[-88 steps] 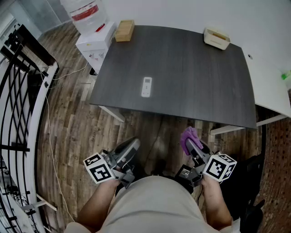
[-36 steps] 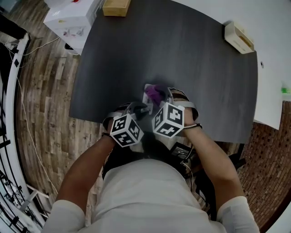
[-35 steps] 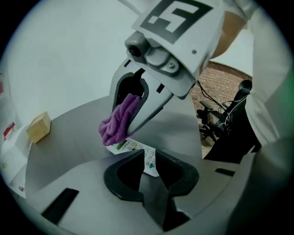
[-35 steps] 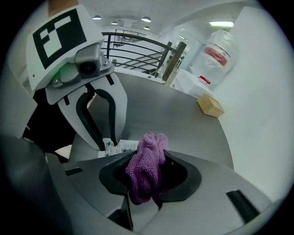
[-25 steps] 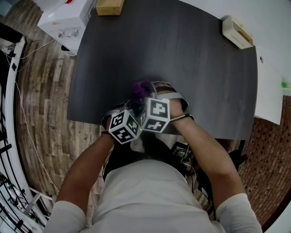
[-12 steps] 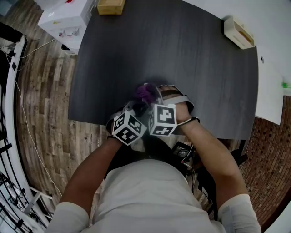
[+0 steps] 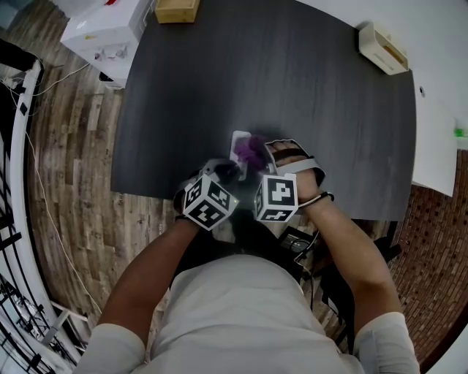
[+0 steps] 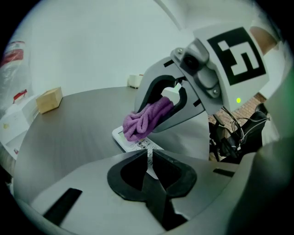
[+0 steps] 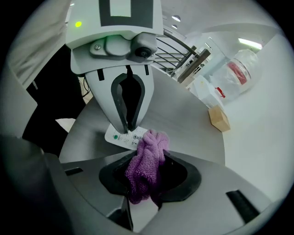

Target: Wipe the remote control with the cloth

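The white remote control (image 7: pixel 238 138) lies on the dark table (image 7: pixel 329 124) near its front edge. My left gripper (image 7: pixel 227 172) pinches the remote's near end (image 8: pixel 148 158); its jaws have just been closing on it. A bunched purple cloth (image 7: pixel 249 148) is clamped in my right gripper (image 7: pixel 259 153) and rests on the remote's upper face (image 9: pixel 120 137). In the right gripper view the cloth (image 9: pixel 146 160) fills the gap between the jaws, and the left gripper (image 9: pixel 128 130) stands just behind it. Most of the remote's middle is hidden under the cloth.
A wooden box (image 7: pixel 177 10) sits at the table's far left corner and a cream tray (image 7: pixel 383 48) at the far right. A white water dispenser (image 7: pixel 102 35) and a black metal rack (image 7: pixel 16 109) stand left of the table. A white surface (image 7: pixel 439 109) adjoins on the right.
The right gripper has slid the cloth to the right across the remote, after sitting further left a second ago. The left gripper has stayed at the remote's near end.
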Tool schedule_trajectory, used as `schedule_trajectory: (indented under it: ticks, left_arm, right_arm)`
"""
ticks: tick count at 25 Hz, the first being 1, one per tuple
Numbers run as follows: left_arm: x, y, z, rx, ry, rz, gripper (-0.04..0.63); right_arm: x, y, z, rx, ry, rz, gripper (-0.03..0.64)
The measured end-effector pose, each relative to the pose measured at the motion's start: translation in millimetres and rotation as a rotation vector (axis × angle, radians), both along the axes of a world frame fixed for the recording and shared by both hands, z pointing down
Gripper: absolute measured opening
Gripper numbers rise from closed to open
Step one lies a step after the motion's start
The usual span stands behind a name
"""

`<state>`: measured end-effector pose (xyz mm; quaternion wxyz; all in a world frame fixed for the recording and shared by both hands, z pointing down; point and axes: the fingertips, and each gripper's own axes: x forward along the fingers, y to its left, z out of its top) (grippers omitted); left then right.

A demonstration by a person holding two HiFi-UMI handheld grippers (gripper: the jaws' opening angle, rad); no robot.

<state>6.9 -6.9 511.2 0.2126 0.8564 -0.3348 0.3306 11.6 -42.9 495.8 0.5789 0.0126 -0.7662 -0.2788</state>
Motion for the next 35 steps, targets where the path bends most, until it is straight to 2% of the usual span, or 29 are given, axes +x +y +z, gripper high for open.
schedule_trajectory:
  ticks: [6,10,14,16,19,22,24,30,35]
  left_arm:
    - [-2,-1,1,-0.016,0.016,-0.030,0.038]
    - [-4,1,-5,-0.032,0.013,-0.008,0.038]
    - [-20,-26,-36,0.014,0.080,-0.012,0.036]
    - [-23,-45,-44,0.009,0.103,0.038,0.028]
    - [-15,-69,-42,-0.047,0.095,0.188,0.006]
    - [-3,-80,-26,-0.154,0.051,0.329,0.005]
    - [3,-83,-17,-0.232,0.040,0.382,0.003]
    - [9,-83,5,-0.394,0.008,0.438,0.003]
    - [12,-84,5,-0.450,-0.007,0.466,0.002]
  right_arm:
    - [42,0,13,-0.002,0.084,0.054,0.130]
    - [60,1,11,-0.006,0.053,0.145,0.130]
    - [61,-1,3,-0.011,0.005,0.219,0.130]
    - [56,-2,-3,-0.010,-0.033,0.253,0.130]
    - [40,0,-14,-0.004,-0.090,0.274,0.130]
    - [21,11,-20,0.001,-0.118,0.245,0.130]
    - [11,20,-20,0.013,-0.118,0.213,0.130]
    - [-12,34,-17,0.103,-0.062,0.043,0.130]
    - [-44,43,-17,0.129,-0.047,-0.129,0.130]
